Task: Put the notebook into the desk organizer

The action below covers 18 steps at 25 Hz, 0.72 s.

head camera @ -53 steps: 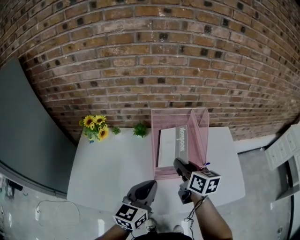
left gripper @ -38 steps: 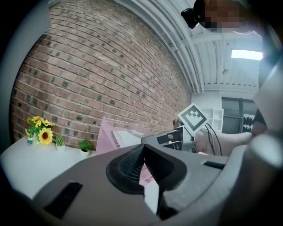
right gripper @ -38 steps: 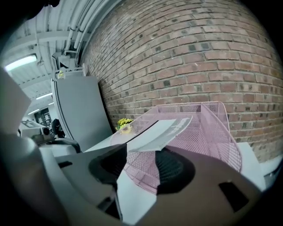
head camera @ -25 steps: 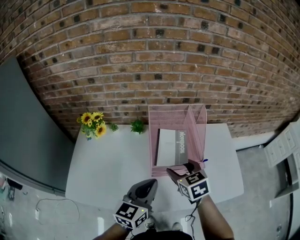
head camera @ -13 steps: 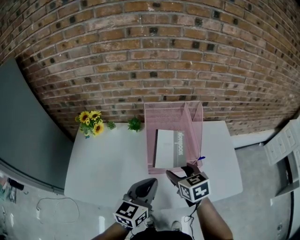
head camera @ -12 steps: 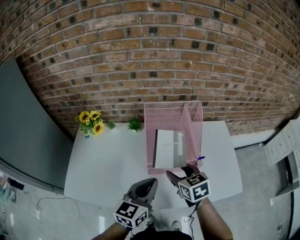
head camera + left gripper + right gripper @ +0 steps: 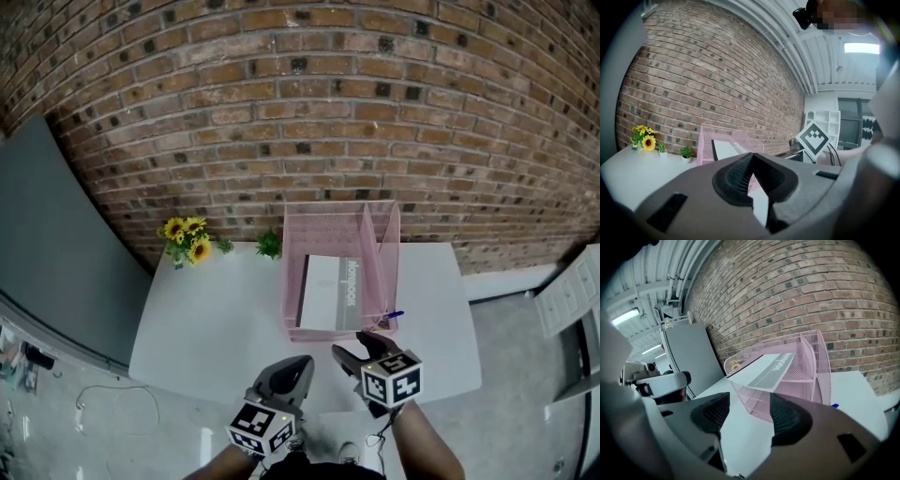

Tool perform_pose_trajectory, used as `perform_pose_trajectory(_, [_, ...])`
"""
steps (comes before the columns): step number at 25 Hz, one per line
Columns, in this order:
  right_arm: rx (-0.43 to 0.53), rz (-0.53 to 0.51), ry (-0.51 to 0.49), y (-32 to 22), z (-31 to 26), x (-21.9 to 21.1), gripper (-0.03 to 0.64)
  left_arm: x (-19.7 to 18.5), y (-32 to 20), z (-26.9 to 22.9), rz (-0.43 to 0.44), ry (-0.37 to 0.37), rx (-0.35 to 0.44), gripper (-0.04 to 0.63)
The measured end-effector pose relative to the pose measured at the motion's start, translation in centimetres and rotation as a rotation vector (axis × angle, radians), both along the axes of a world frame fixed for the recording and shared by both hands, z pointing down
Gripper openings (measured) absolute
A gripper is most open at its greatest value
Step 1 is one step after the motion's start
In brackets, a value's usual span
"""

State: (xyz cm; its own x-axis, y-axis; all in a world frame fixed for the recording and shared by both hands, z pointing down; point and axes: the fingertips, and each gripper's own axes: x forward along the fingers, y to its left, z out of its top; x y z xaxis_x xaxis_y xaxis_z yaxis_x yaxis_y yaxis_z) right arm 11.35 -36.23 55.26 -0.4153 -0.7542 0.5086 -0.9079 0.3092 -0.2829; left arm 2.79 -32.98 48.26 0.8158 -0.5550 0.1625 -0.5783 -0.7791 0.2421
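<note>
fingers (image 7: 787, 420) of right gripper (image 7: 747, 406) wide, empty | left gripper (image 7: 751, 164) fingers together | notebook (image 7: 328, 292) in desk organizer (image 7: 323, 217) (head view shows both grippers)

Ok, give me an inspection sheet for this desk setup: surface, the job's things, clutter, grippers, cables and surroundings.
Surface: white table, nothing spilled that I can see.
Job's things: pink wire-mesh desk organizer stands at the table's back edge. The white-and-grey notebook lies in its wider left compartment.
Clutter: sunflower bunch and small green plant sit by the wall. A small blue object lies right of the organizer, too small to identify.
Grippers: left gripper shut, empty. Right gripper open, empty. Both are short of the organizer.
Cables: thin cable on the floor.
Surroundings: brick wall, grey panel, white shelf unit.
</note>
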Motion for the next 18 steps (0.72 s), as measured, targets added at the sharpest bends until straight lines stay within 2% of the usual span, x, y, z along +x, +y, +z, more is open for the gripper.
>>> perform_pose_trajectory(5, [0.065,-0.057,-0.027,2.0,-2.2,0.5,0.265,1.0,2.1,-1.0,-0.062,-0.001,0.018,0.005])
perform_pose_trajectory(9, [0.143,-0.111,-0.028,4.3,-4.3,1.1,0.188,2.0,4.5,-1.9,-0.117,-0.002,0.035,0.005])
perform_pose_trajectory(14, [0.241,-0.166,-0.018,7.5,-6.5,2.0,0.003,2.9,8.0,-2.6,-0.192,-0.004,0.052,0.005])
perform_pose_trajectory(18, [0.284,-0.233,-0.025,10.0,-7.5,1.9,0.003,3.6,11.0,-2.5,-0.231,-0.016,0.045,0.005])
